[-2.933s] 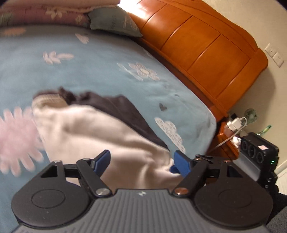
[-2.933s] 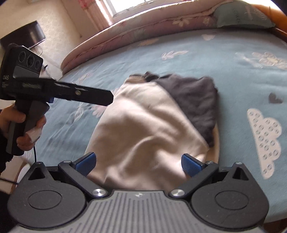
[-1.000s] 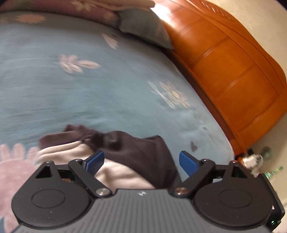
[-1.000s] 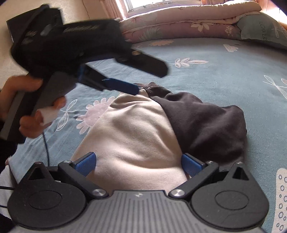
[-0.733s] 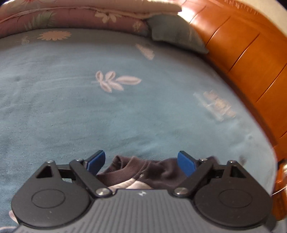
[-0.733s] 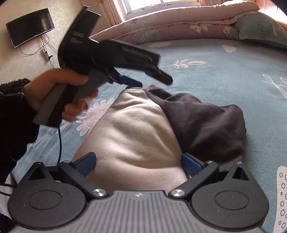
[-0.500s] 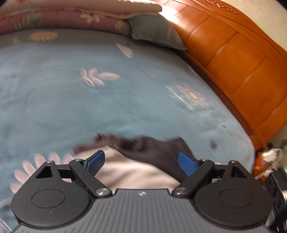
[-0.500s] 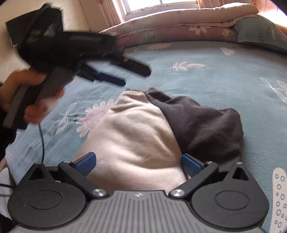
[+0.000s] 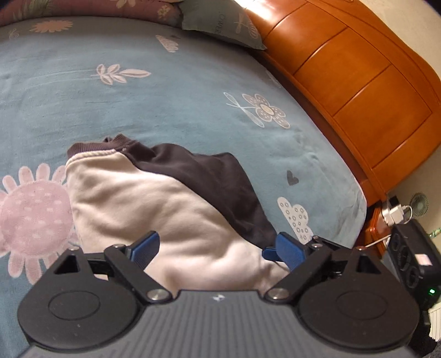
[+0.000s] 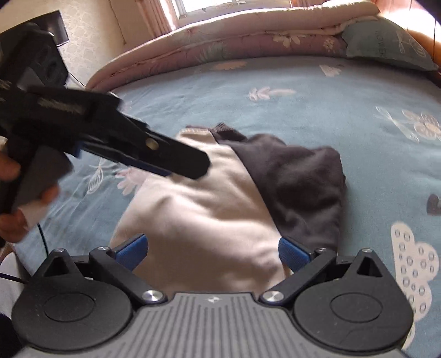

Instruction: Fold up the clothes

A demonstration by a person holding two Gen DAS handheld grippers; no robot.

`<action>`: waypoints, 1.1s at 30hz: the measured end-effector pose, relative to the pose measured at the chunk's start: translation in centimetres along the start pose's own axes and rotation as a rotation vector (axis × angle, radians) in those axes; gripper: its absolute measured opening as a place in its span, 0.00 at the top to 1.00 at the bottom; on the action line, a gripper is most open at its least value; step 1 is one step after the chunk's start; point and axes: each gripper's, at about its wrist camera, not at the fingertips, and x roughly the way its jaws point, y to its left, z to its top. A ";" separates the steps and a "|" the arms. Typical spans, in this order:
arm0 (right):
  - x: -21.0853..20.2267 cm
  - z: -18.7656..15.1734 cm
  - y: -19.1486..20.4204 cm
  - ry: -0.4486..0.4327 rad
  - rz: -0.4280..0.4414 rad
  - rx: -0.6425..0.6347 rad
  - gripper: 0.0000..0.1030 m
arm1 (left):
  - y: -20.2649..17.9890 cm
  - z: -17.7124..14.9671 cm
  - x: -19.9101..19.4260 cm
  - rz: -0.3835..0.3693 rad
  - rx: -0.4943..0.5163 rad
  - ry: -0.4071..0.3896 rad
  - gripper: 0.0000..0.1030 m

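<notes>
While the sweatshirt (image 9: 154, 203) lies folded on the blue bedspread (image 9: 171, 99), I hold both tools over its near end. It is cream across the body with a dark brown sleeve (image 9: 220, 181) laid down its right side, and a ribbed brown collar (image 9: 104, 144) at the far end, next to a pink flower printed on the spread. From my right tool the same garment (image 10: 204, 217) shows lengthwise, cream on the left, brown on the right, its near hem running under the tool's body.

My left gripper (image 9: 217, 245) stands wide open, blue pads (image 9: 144, 245) set far apart above the cream cloth, gripping nothing. In the right wrist view that left tool (image 10: 115, 140) reaches in from the left, blurred, its tip over the cream shoulder near the collar; my hand (image 10: 16, 198) wraps its handle. I cannot tell whether its tip touches the cloth.

My right gripper (image 10: 212, 252) is likewise spread wide, one blue pad over the cream edge, the other at the seam where brown meets cream. It has hold of nothing.

Farther out, a grey-green pillow (image 9: 220, 24) and a rolled pink quilt (image 10: 248, 41) sit at the far edge of the bed. An orange wooden headboard (image 9: 358, 91) runs along the right. Beyond the quilt a window (image 10: 234, 5) lets in bright light.
</notes>
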 end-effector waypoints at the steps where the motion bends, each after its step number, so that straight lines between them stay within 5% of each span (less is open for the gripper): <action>1: 0.0 -0.3 0.0 0.007 -0.016 0.010 0.00 | 0.1 -0.7 0.1 -0.006 -0.016 0.006 0.12; 5: -0.7 -0.5 0.1 0.004 -0.055 0.043 0.00 | 1.0 -2.7 1.0 -0.015 -0.094 0.027 0.12; 12: -3.0 -0.8 0.2 -0.020 -0.053 0.098 0.00 | -1.7 -2.6 -1.9 0.018 -0.034 -0.007 0.11; 19: -4.4 -1.7 1.0 -0.029 -0.053 0.107 0.00 | -0.6 -4.9 -0.3 0.042 -0.117 0.035 0.11; 27: -5.6 -3.0 0.9 -0.039 -0.002 0.148 0.00 | -2.2 -5.4 -3.9 0.052 -0.054 -0.012 0.11; 33: -5.6 -4.9 0.8 -0.008 0.003 0.177 0.00 | 0.0 -8.2 -2.7 0.069 -0.141 0.062 0.11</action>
